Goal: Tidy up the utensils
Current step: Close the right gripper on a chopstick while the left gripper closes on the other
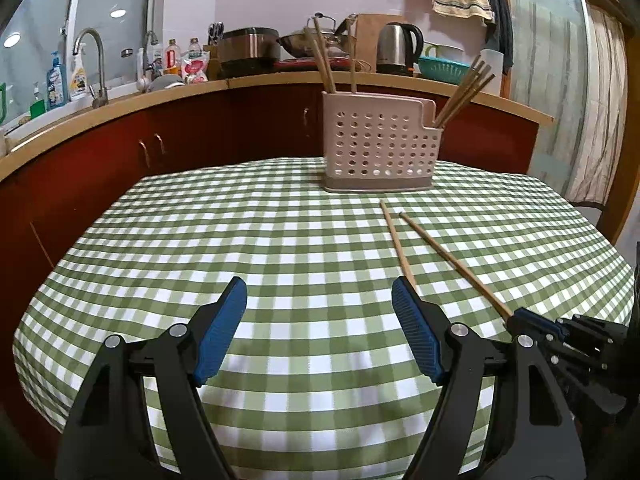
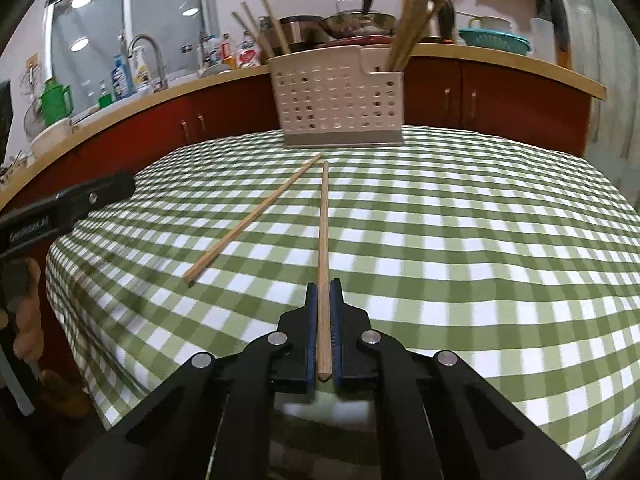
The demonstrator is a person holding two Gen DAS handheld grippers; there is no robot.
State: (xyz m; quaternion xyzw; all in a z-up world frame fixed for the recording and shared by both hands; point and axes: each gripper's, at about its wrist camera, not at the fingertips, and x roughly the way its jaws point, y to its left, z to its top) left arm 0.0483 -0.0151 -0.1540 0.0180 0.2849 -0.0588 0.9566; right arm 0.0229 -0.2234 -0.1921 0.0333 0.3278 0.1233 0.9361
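We had the right gripper (image 2: 324, 292) clamped on a slim wooden chopstick (image 2: 323, 240) over the checked cloth (image 2: 460, 240), left gripper (image 1: 319, 292) ribbed blue pads apart, second chopstick (image 2: 256, 216) lying flat near the perforated plastic holder (image 2: 340, 100).

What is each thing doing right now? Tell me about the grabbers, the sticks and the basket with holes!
Left hand-held gripper: open, holding nothing, above the cloth.
Right hand-held gripper: shut on one chopstick.
Gripped chopstick: held at its near end, pointing toward the holder.
Loose chopstick: lying flat on the checked tablecloth, not held.
Utensil holder: standing upright at the far side of the table, chopsticks leaning in both ends.
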